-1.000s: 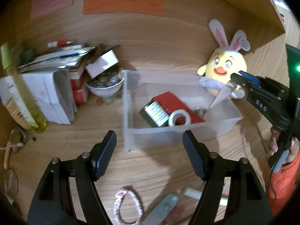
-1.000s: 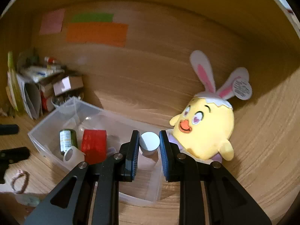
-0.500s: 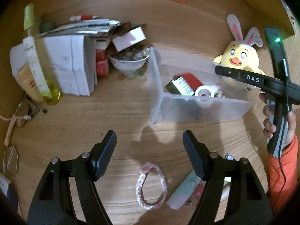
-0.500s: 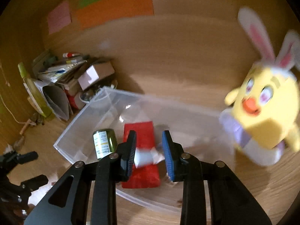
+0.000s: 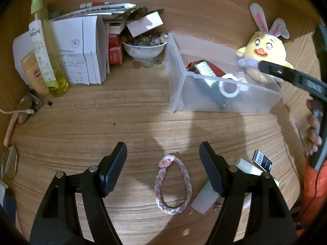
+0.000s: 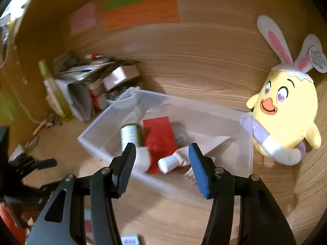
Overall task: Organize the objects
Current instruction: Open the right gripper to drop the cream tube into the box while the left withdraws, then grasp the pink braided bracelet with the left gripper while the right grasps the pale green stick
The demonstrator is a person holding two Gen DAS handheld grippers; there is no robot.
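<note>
**Clear bin half filled, braided loop out on the desk**

The clear plastic bin (image 6: 235,143) sits on the wooden desk (image 5: 122,122) and holds a red box (image 6: 159,140), a small green-labelled jar (image 6: 130,134), a white tape roll (image 5: 229,86) and a little white tube (image 6: 171,161) lying on the red box. The right gripper (image 6: 162,169) hangs above the bin's near edge, its jaws opening, nothing pinched between them; the tube lies loose below. A yellow chick plush with bunny ears (image 6: 286,118) leans right against the bin's far end.

The left gripper (image 5: 162,167) hangs wide apart and empty over a pink-and-white braided loop (image 5: 173,185), which lies flat on the desk between its fingers, not touched.

Only the left view shows the bowl of glass marbles (image 5: 145,47) clearly, plus the tall yellow-green bottle (image 5: 45,47), the stack of papers (image 5: 81,51) and a person's hand (image 5: 314,126) on the right gripper's handle. Only the right view gets the orange, green and pink notes (image 6: 141,13) stuck on the wooden back wall.
</note>
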